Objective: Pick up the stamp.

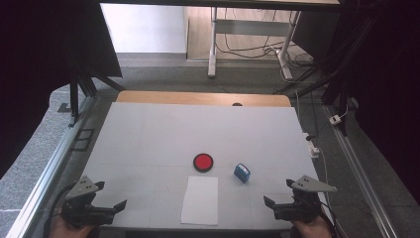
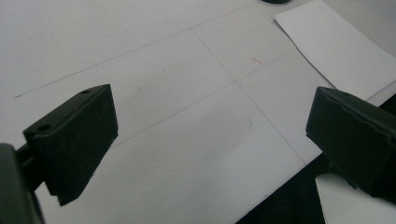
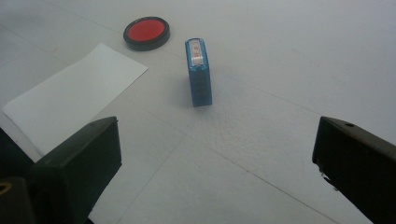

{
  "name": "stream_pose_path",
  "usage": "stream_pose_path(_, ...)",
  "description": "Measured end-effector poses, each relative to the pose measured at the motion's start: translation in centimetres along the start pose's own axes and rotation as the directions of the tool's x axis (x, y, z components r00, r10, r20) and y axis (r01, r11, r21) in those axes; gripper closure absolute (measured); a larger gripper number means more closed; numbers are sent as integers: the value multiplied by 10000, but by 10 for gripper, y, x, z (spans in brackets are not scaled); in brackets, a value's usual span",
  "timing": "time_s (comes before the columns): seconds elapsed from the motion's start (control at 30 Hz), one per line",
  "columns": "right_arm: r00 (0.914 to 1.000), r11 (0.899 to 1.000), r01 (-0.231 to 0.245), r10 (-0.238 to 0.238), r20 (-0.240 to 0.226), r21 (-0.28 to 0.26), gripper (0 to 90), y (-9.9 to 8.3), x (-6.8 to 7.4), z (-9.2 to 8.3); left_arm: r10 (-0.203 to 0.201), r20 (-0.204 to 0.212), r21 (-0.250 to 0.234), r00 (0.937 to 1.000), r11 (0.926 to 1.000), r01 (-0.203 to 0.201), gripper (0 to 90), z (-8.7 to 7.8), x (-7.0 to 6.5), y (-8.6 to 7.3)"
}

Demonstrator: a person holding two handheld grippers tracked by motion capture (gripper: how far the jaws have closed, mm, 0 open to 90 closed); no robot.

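On the white table (image 1: pixel 148 139) the blue stamp (image 1: pixel 241 172) stands just right of the red ink pad (image 1: pixel 203 162), above the paper (image 1: pixel 200 200), within easy reach of the right gripper (image 1: pixel 280 198), which, like the left gripper (image 1: pixel 112 196), waits at the near edge with jaws wide apart and empty.

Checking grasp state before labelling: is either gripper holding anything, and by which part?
Nothing is held. The left gripper and right gripper both stand open over the white table, apart from the small blue rectangular stamp.
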State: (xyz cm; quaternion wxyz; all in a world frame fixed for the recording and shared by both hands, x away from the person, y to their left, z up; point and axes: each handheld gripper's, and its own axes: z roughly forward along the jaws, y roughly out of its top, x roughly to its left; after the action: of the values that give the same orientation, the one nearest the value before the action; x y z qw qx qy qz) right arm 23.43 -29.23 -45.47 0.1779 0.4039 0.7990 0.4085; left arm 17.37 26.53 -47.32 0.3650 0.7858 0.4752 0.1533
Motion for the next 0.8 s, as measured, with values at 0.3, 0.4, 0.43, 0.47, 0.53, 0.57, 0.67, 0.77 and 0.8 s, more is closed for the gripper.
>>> stream_pose_path(0.3,9992,9992,-406,406,-1,17,6,0,-3,-1,195,79,60,9998,9998,-195,9,2,-6,3)
stream_pose_path(0.4,9992,9990,-410,410,42,197,0,0,-2,-2,188,135,70,9997,9998,-189,8,4,-7,4)
stream_pose_path(0.43,9994,9992,-329,327,103,220,0,0,-1,-1,234,75,133,9997,9996,-235,8,5,-8,4)
stream_pose_path(0.47,9995,9993,-289,287,117,216,0,0,0,-1,234,75,133,9997,9996,-235,8,5,-8,4)
stream_pose_path(0.53,9998,9994,-152,149,107,305,0,0,2,-1,254,89,170,9996,9995,-255,9,5,-8,4)
stream_pose_path(0.57,9999,9994,-77,74,93,324,0,0,2,0,227,108,198,9997,9995,-229,9,5,-8,4)
stream_pose_path(0.67,10000,9993,95,-95,9,370,0,0,4,0,169,85,275,9998,9995,-171,11,6,-7,4)
stream_pose_path(0.77,9998,9992,180,-181,36,358,0,0,4,0,263,65,328,9996,9991,-265,10,7,-9,4)
stream_pose_path(0.8,9997,9990,237,-238,14,376,0,1,5,0,411,39,390,9991,9984,-412,5,7,-10,4)
